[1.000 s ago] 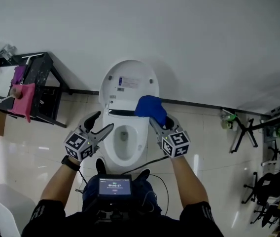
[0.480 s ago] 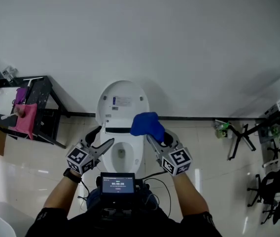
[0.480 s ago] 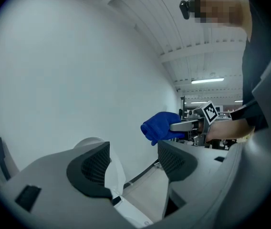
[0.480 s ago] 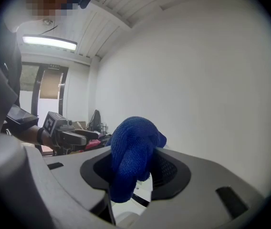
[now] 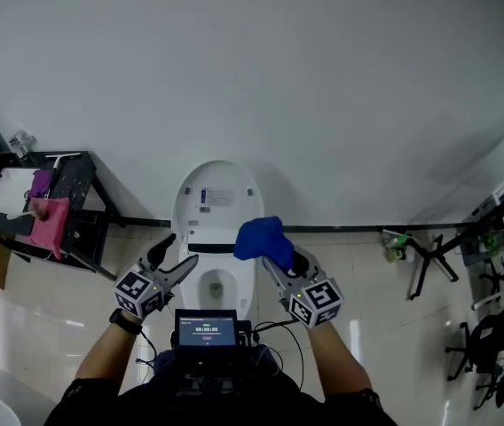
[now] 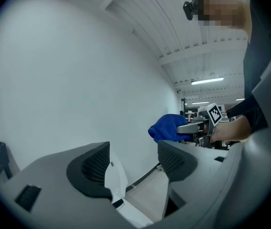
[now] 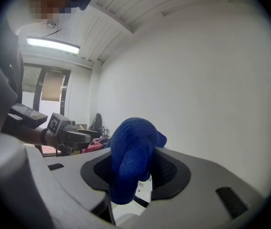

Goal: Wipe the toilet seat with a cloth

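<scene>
The right gripper [image 5: 274, 257] was clamped on a blue cloth [image 5: 256, 235], and its own view showed the cloth bunched into a thick wad between the jaws, with a lobe hanging down below them. The left gripper [image 5: 177, 251] had its jaws apart with nothing between them; only the white toilet and the floor showed through the gap. Both grippers were held up in front of the person, above the toilet seat [image 5: 234, 287], with the cloth clear of it and nearer the raised lid [image 5: 217, 198]. By that, the wiping did not look to be under way.

The main risk lay in the grip. The cloth was pinched as a lump rather than spread, so pressing it to the seat might have brought a hard jaw edge onto the plastic instead of fabric, or wiped only a narrow stripe. Dragging it along the rim could also have tugged the loose lobe free, and a dropped cloth would likely have landed in the open bowl [image 5: 215, 284]. The lid stood just behind the cloth, so a far-reaching stroke could have knocked it. The left gripper, hovering near the seat's left side, might have got in the way of a sweep across. A rack [image 5: 79, 202] with a pink rag [image 5: 46, 223] stood well apart at far left.
</scene>
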Available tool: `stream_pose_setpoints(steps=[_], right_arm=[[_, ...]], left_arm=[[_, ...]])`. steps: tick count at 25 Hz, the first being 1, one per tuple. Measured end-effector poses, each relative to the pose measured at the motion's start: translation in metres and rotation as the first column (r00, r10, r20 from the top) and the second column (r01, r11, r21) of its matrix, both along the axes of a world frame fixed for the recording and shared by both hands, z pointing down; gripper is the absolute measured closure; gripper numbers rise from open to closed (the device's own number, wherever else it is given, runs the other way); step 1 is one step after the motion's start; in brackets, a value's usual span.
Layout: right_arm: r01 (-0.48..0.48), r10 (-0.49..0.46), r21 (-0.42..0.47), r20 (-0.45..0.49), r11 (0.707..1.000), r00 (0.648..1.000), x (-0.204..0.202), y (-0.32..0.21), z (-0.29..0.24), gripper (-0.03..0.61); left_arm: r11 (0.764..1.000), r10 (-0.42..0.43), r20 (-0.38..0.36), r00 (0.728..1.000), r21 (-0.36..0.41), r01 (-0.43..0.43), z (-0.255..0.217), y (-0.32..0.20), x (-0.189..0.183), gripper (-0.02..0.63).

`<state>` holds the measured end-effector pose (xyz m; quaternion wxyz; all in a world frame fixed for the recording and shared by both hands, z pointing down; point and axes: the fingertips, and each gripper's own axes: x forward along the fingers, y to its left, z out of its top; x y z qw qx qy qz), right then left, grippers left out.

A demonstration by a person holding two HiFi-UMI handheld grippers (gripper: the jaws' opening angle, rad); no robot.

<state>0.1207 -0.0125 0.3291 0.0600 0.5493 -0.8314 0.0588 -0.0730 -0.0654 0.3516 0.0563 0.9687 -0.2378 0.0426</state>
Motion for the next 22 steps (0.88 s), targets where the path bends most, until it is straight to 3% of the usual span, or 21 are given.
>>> stream_pose_setpoints(steps=[22], right_arm=[[0.033, -0.033, 0.006, 0.054, 0.999, 0.998, -0.010, 0.000, -0.012, 0.399]], left_arm=[[1.000, -0.026, -0.005, 1.000, -0.014, 0.026, 0.002, 0.008, -0.014, 0.305]])
